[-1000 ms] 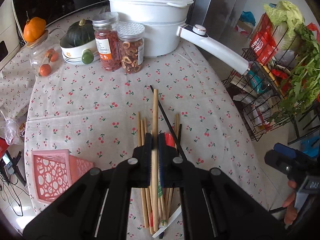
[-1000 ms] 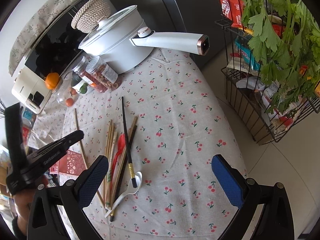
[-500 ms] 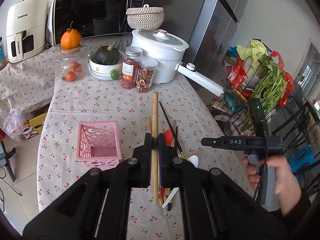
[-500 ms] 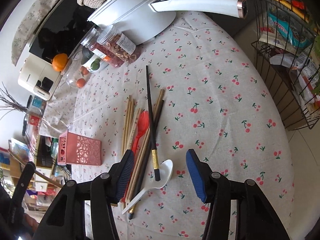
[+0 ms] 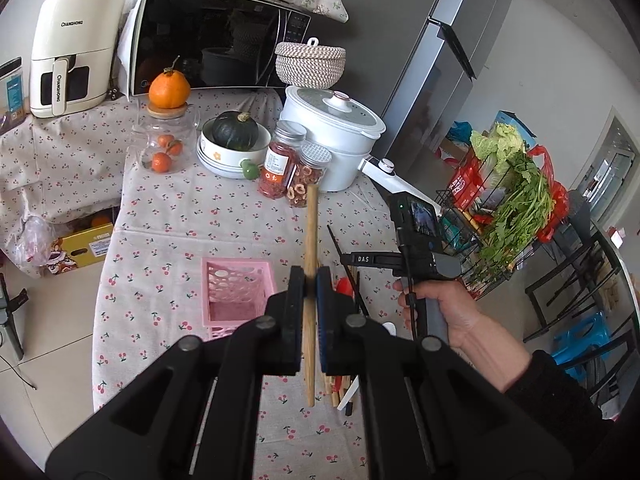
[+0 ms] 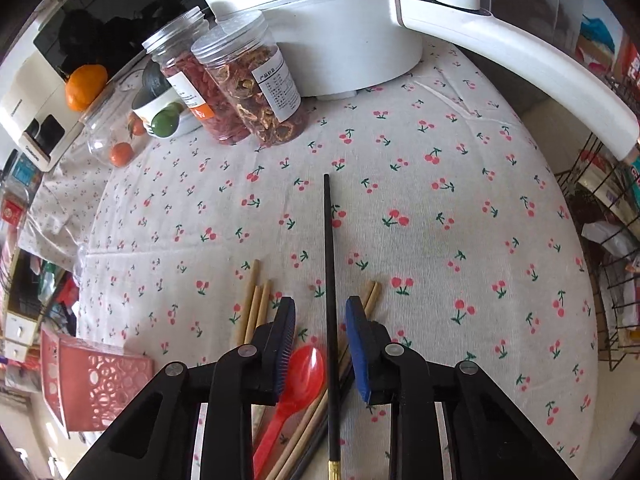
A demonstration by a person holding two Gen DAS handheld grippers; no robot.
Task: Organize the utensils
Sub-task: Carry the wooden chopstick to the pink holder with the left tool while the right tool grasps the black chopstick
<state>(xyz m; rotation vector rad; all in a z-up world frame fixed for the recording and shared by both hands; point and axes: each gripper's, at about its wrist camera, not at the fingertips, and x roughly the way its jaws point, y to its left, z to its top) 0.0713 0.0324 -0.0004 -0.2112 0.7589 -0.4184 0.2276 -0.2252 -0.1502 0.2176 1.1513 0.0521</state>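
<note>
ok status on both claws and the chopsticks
Left claw shut on wooden chopstick, above pink basket. Right claw open, straddling black chopstick. Nothing in the way.

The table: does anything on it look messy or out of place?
Yes. Chopsticks and a red spoon lie loose in a heap on the cloth beside the pink basket, which looks empty. Nothing appears spilled or broken.

Left gripper (image 5: 310, 285) raised above table, jaws clamped tight on wooden chopstick (image 5: 310, 240). Right gripper (image 6: 320, 322) low over table, jaws parted, straddling black chopstick (image 6: 329, 264) without touching. Right hand (image 5: 448, 312) wraps handle, forearm in dark sleeve.
</note>
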